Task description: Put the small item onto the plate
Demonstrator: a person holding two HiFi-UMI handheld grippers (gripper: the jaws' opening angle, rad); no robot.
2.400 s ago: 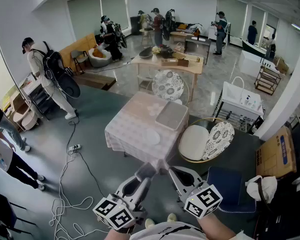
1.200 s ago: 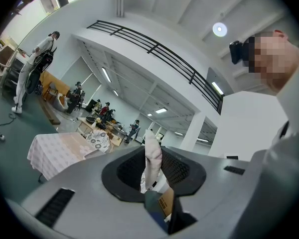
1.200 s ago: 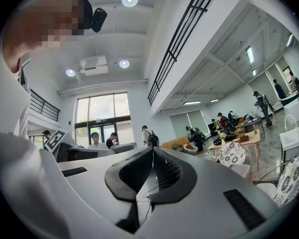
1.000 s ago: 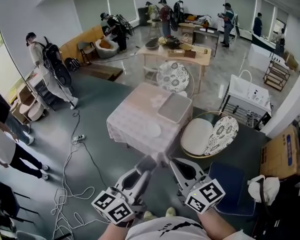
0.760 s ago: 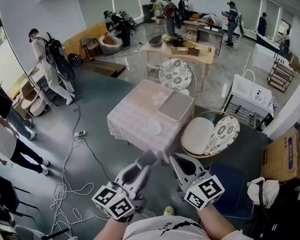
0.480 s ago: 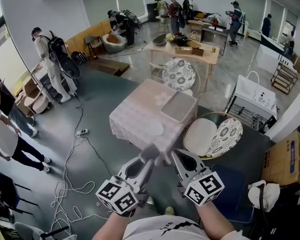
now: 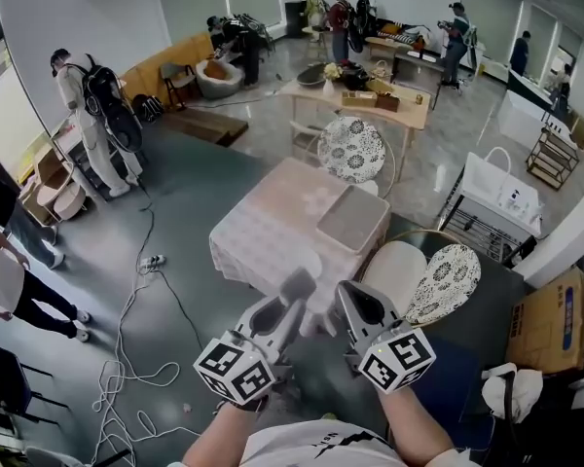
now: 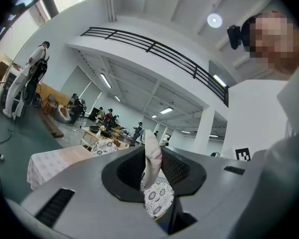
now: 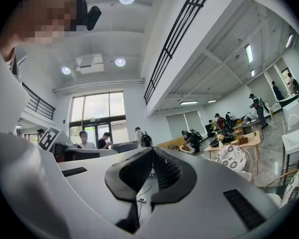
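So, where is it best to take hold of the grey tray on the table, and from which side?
Take the tray by its rim, on the edge nearest you, coming from above with one jaw inside and one outside. It lies flat on the table, so nothing fits under it. Probably use the right gripper, which is shut and empty.

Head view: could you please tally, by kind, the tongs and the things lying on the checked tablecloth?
Tongs: 2 (left tongs, right tongs)
Tray: 1
Plate: 1
Total: 4
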